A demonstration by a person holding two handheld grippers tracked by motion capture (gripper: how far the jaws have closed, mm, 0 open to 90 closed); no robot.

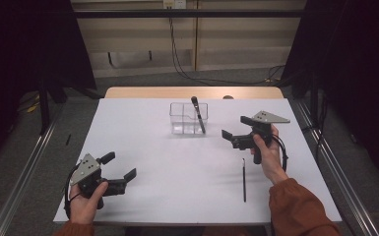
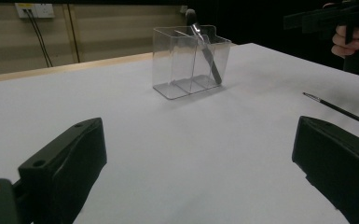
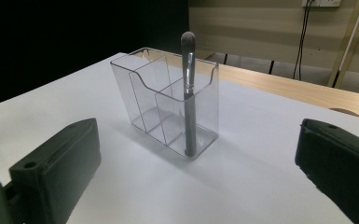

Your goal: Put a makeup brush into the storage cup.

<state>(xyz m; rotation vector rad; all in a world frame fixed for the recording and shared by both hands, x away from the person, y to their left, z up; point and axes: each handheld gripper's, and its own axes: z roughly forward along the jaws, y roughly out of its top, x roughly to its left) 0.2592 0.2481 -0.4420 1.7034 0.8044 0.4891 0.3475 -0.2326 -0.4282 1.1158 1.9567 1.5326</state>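
Left gripper (image 1: 120, 179) is idling low with jaws apart while the right gripper (image 1: 235, 128), jaws wide and empty, is hovering above the thin brush (image 1: 244, 180) lying lengthwise on the desk (image 1: 142, 147), nearer the right hand.

I read this as lab recording bay, not home: bare white table (image 1: 142, 142) on metal rails (image 1: 22, 177), black curtains (image 1: 364, 69) at both sides, cables (image 1: 182, 59) dangling from wall socket (image 1: 173, 4), plain beige panel wall (image 1: 236, 39) behind far edge.

I see bare table (image 1: 177, 172) between my grippers. A clear organizer (image 1: 188, 118) holding a brush (image 1: 197, 114) blocks the far middle. A thin brush (image 1: 244, 179) lies near my right hand (image 1: 268, 155).
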